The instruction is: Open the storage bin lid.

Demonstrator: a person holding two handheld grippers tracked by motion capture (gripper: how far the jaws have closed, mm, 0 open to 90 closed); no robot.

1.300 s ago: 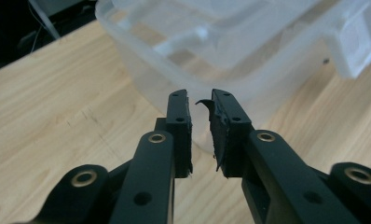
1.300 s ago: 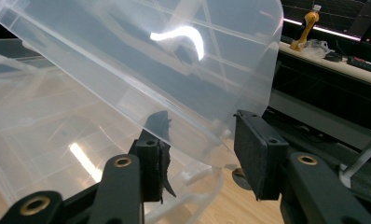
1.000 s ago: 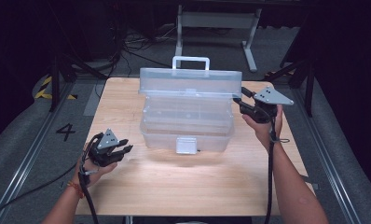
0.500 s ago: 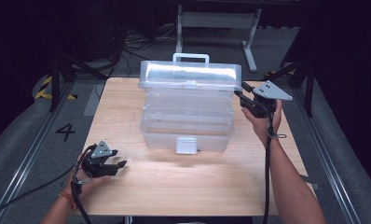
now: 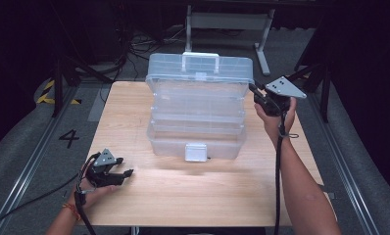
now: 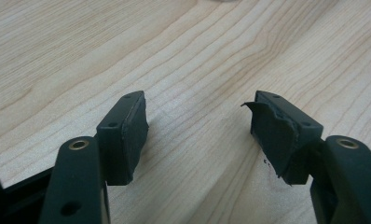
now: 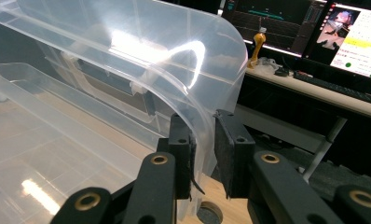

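Observation:
A clear plastic toolbox [image 5: 198,129] with stepped trays stands mid-table. Its lid [image 5: 200,68] is raised and tilted back. My right gripper [image 5: 254,89] is at the lid's right end. In the right gripper view the gripper [image 7: 203,154] is shut on the lid's curved edge [image 7: 197,107], its jaws having just been closing. My left gripper [image 5: 127,172] rests low over the table's near left part, well away from the box. Its jaws have just been opening, and in the left gripper view the gripper [image 6: 197,126] stands open with only bare wood between the pads [image 6: 132,130].
The wooden table [image 5: 193,200] has free room in front of the box and to its left. A white latch [image 5: 196,152] hangs on the box front. A desk with monitors [image 7: 356,32] and a keyboard [image 7: 333,86] stands beyond the table.
The lid has swung up and back with the right gripper. The left gripper has moved down and toward the table's near left edge, and its jaws have opened.

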